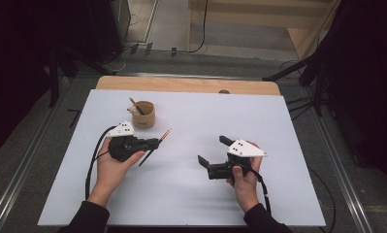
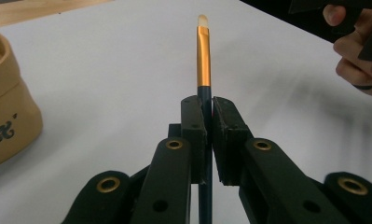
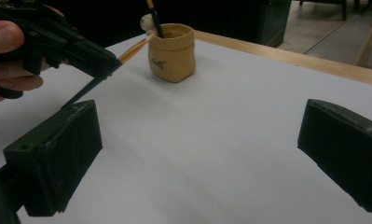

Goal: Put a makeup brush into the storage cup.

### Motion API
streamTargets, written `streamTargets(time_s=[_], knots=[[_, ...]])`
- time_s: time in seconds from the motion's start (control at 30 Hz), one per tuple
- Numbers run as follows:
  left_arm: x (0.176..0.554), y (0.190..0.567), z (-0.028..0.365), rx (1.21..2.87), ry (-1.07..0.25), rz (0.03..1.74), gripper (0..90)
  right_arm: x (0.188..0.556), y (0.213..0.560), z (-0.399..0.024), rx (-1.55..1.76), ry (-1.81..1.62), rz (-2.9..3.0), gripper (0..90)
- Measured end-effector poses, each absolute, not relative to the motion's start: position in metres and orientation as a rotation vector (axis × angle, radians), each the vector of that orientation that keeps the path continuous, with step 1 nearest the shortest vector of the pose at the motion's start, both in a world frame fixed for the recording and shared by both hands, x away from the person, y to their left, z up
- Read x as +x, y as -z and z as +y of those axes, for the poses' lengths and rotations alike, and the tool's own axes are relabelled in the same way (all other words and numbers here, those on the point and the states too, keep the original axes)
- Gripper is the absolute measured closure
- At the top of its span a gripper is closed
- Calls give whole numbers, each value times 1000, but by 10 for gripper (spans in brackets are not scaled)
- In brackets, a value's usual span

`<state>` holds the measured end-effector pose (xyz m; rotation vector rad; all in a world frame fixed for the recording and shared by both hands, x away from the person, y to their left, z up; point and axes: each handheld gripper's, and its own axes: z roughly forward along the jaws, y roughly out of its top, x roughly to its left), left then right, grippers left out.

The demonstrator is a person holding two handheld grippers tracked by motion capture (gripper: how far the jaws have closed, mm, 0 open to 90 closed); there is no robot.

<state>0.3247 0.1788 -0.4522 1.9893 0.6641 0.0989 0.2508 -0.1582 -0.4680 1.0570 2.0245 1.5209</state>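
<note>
On the white counter point(image 1: 191, 184) the tan pot point(image 1: 144, 114) stood with a brush inside, the right gripper point(image 1: 211, 154) held well apart from it with jaws spread wide and empty, and the left gripper point(image 1: 157, 142) near the pot clamped tight on a thin paintbrush point(image 2: 203, 56).

Left gripper point(image 2: 208, 122) was black with brass-coloured rivets, white plate on top. Clamped between its jaws: brush point(image 2: 203, 60) with dark blue-black handle, orange-gold ferrule, pale cream tip past the jaw ends. Pouch point(image 3: 171, 52) off to that gripper's left was tan, dark script lettering on the side, darker brown inside; it held another brush with a dark handle. Right gripper point(image 1: 214, 151) was black too, white plate. Table cover point(image 1: 191, 189) under both was plain white, light wood edge beyond it.
</note>
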Motion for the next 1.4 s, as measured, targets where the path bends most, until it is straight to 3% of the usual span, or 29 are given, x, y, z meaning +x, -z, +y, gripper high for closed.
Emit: streamTargets(time_s=[0.17,0.37,0.57,0.9,1.4], knots=[[321,449,173,1974,-113,651,847,253,467,-149,1060,-1541,2030,13],[316,451,164,1949,-109,639,846,256,465,-138,1123,-1545,2000,139],[312,450,158,1928,-119,627,846,258,465,-125,1153,-1577,2013,156],[310,451,155,1863,-77,627,847,260,468,-115,1233,-1658,2006,332],[302,444,148,1793,-96,604,846,253,486,-75,1246,-1663,2115,405]])
